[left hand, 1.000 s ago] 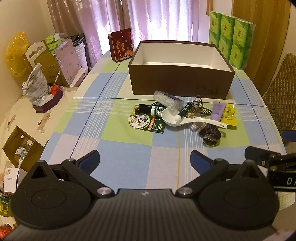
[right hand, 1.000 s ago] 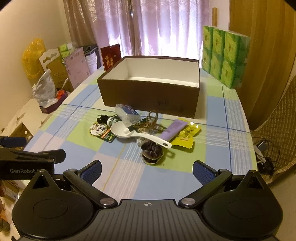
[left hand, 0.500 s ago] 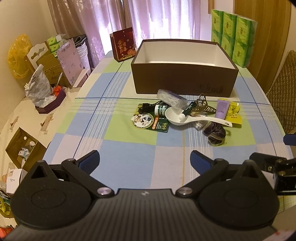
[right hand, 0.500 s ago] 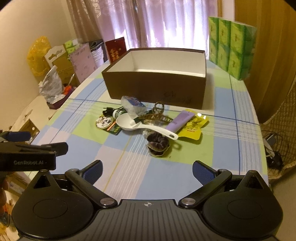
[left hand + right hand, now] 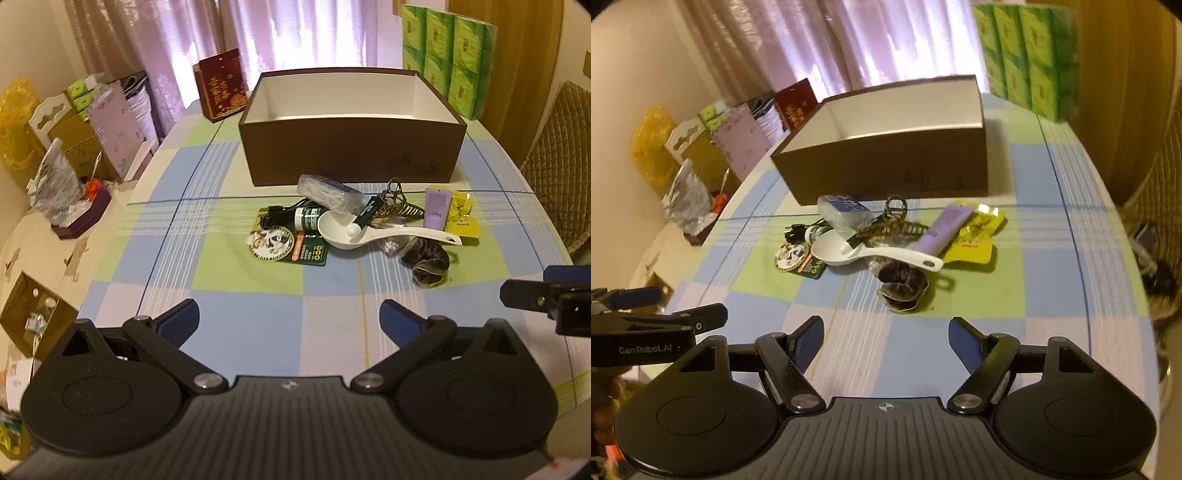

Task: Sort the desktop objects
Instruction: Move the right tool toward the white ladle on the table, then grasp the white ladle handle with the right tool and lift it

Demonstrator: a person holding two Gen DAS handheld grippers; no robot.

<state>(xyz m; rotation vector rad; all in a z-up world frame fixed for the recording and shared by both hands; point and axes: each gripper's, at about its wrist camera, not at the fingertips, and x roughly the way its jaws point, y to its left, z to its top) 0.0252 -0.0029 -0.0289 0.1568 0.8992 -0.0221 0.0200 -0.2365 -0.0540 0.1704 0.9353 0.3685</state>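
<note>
**Both grippers closing in on the pile, right jaws narrowing**

In the left wrist view, the left gripper (image 5: 290,319) is hanging over the checked tablecloth (image 5: 258,325) with its blue-padded jaws spread wide and nothing between them. Compared with a second ago, the clutter is sitting larger and a little higher in the picture, so this hand is easing down and forward toward it. The pile is lying just in front of the open brown box (image 5: 351,147), which is looking empty: a white spoon (image 5: 369,234), a purple tube (image 5: 436,212), a yellow packet (image 5: 461,218), a gold hair claw (image 5: 399,206), a dark scrunchie (image 5: 426,262), a clear pack (image 5: 328,194), a green bottle (image 5: 308,218) and a round badge (image 5: 271,243) on a green card. The tip of the other gripper is poking in at the right edge.

In the right wrist view, the right gripper (image 5: 886,341) is tilting, the table now slanting across the picture where earlier it lay level. Its jaws are closing from their widest spread yet are empty, with only cloth between them. The scrunchie (image 5: 901,288) is lying nearest, just beyond the fingertips, with the spoon (image 5: 871,253) behind it.

Nothing is sorted yet; judging by this, the right hand is setting up a first pick, probably the scrunchie.
</note>
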